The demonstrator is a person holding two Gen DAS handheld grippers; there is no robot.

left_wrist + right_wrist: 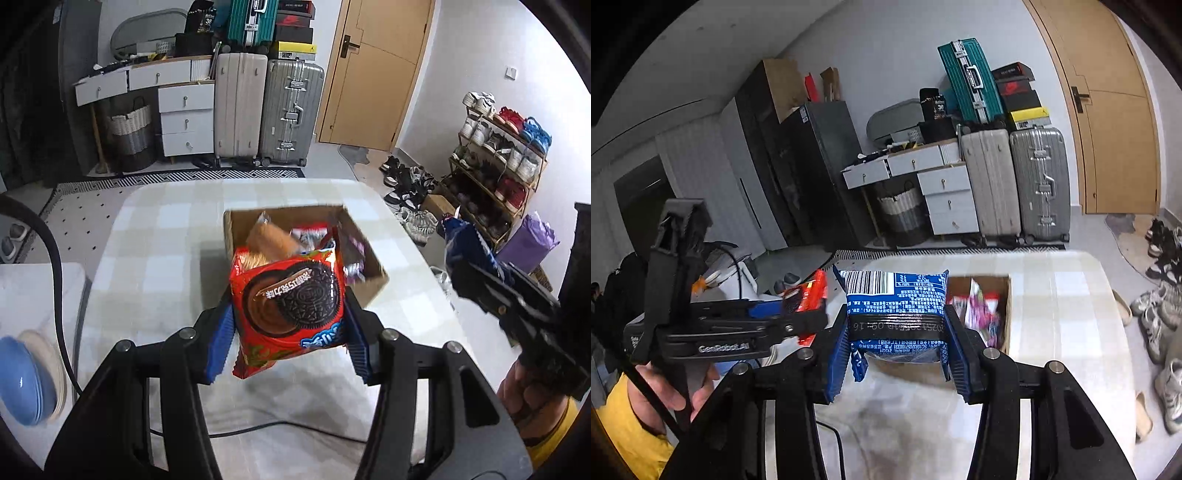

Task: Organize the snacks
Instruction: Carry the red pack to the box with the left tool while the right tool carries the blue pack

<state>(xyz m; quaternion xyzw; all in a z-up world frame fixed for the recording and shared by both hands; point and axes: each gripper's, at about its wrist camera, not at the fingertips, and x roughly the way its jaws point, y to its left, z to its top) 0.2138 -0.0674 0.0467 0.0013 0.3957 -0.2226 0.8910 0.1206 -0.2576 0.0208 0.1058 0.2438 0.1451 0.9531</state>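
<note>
Pale checked-cloth desk [155, 229] with rounded corners, carrying near its middle an open brown cardboard box [373, 266] filled with mixed snack packets, among them an orange wafer-like packet [271, 236] standing on end and purple-and-white wrappers [979, 314] against one wall. Left gripper [290, 325], black with blue ribbed pads, clenched on a red glossy cookie packet [291, 306]: the pads press on its two side edges, the printed face with a dark sandwich cookie and chocolate disc turned toward the camera, its long axis running away from the camera toward the box, the far crimped end up and overlapping the box's near rim in the picture, the near crimped end hanging below the pads, clear of the cloth. Right gripper [895, 343], of the same build, clenched on a blue foil snack packet [895, 299]: the pads grip its lower sides, back face showing, white barcode and fine print at the top, a black band with a printed date across the middle; it stands roughly upright with its long axis pointing up and away, above the desk just beside the box. In the right wrist view the left gripper's packet shows edge-on as a red sliver, held by a hand [665, 391] with a yellow sleeve [631, 435]. A stack of blue and cream bowls [26, 380] sits on a white surface at the desk's left.
</note>
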